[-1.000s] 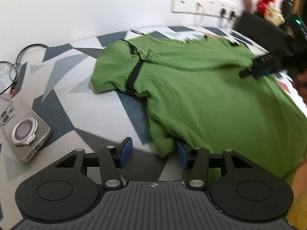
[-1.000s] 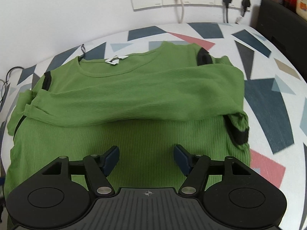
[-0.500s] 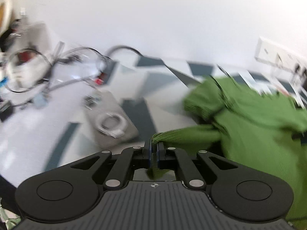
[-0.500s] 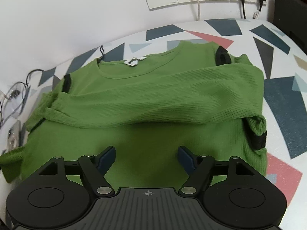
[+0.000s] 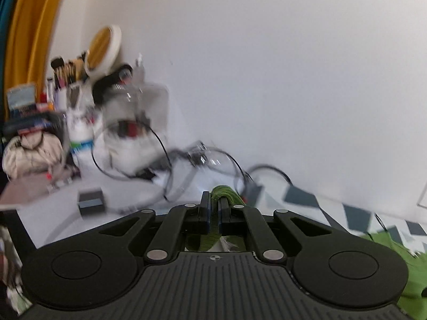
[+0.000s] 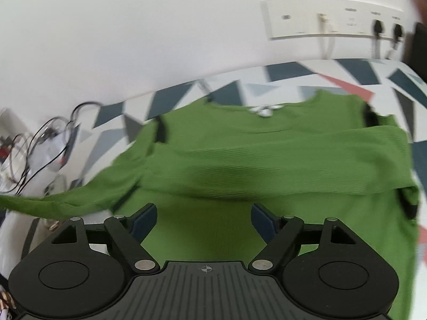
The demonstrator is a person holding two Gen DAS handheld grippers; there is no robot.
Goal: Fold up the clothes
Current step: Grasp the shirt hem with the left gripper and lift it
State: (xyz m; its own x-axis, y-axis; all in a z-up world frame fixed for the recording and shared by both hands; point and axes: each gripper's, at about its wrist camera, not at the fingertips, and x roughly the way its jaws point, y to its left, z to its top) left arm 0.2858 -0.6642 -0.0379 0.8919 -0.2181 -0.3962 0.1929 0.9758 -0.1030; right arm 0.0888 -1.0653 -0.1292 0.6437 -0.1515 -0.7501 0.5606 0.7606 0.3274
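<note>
Left gripper (image 5: 212, 214): jaws closed tight on a fold of the green ribbed knit sweater (image 6: 267, 165), with cloth bulging above the fingertips and hanging below them. Right gripper (image 6: 204, 218): jaws spread wide, holding nothing, positioned over the lower body of the sweater; contact with the cloth cannot be determined. The sweater lies on the white tablecloth with grey and red triangles (image 6: 347, 72), neckline towards the wall, one sleeve folded across the chest. The other sleeve (image 6: 66, 202) is drawn out to the left edge of the right wrist view, clear of the body of the garment. Beyond the left gripper, blurred, a small dark box (image 5: 90, 201) sits near a tangle of black cables (image 5: 165, 165), with a cluttered group of brushes and containers (image 5: 72, 88) further back against the white wall. At the far side of the right wrist view, a white socket strip (image 6: 333, 22) is mounted on the wall, with plugs inserted.
</note>
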